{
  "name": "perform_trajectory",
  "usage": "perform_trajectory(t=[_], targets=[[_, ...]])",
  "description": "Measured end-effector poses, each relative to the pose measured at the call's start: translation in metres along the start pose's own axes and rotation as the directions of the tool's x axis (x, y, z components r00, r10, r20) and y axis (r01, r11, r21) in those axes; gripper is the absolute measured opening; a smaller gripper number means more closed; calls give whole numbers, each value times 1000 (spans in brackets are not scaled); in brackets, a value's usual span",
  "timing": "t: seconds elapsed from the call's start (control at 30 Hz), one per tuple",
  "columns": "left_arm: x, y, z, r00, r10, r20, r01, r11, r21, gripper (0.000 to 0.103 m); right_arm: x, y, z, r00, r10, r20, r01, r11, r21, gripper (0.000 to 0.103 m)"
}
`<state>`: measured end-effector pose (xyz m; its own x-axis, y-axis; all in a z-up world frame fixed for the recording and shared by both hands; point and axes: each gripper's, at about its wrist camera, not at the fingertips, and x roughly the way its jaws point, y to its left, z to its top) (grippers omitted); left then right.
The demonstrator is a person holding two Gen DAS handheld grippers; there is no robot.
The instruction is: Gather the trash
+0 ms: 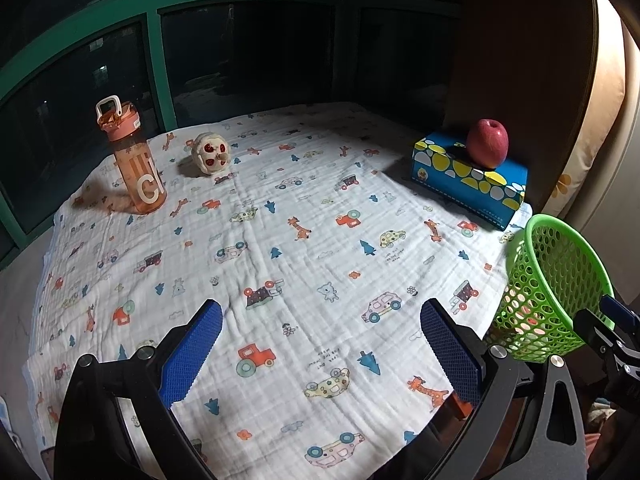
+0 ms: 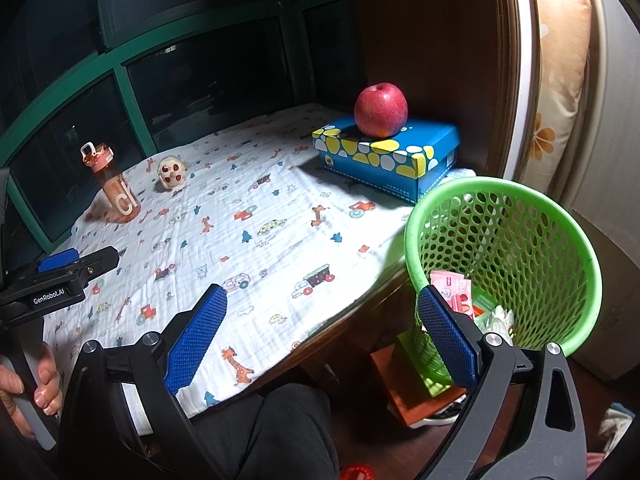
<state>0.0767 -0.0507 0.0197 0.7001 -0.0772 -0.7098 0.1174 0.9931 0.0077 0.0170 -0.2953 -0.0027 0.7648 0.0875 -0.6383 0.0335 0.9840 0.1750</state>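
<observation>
A green mesh basket (image 2: 520, 248) stands past the table's right edge; it also shows in the left wrist view (image 1: 552, 284). Inside lie pink wrappers (image 2: 452, 288) and crumpled white paper (image 2: 498, 318). My left gripper (image 1: 320, 344) is open and empty, low over the patterned cloth (image 1: 280, 240) near the front. My right gripper (image 2: 320, 332) is open and empty at the table's front right corner; its right finger (image 2: 444, 332) overlaps the basket's near rim. The left gripper also appears at the left in the right wrist view (image 2: 60, 276).
An orange water bottle (image 1: 136, 160) and a small round toy (image 1: 210, 153) stand at the far left. A red apple (image 1: 487, 143) sits on a blue tissue box (image 1: 472, 180) at the far right. Dark windows lie behind. A red-brown object (image 2: 416, 384) is under the basket.
</observation>
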Motion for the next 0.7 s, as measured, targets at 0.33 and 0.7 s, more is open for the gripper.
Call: perform_trajectory(t=[0.33,0.7], targets=[[3,1,0,1000,-1,-6,1,1000,-5,96,1,-1,-1,1000,5,-4,-5,1000,3,95],[5,1,-2,1000,0,-12,0,1000,-9,96,2,-1,-1,1000,6,-7,-6,1000,2,95]])
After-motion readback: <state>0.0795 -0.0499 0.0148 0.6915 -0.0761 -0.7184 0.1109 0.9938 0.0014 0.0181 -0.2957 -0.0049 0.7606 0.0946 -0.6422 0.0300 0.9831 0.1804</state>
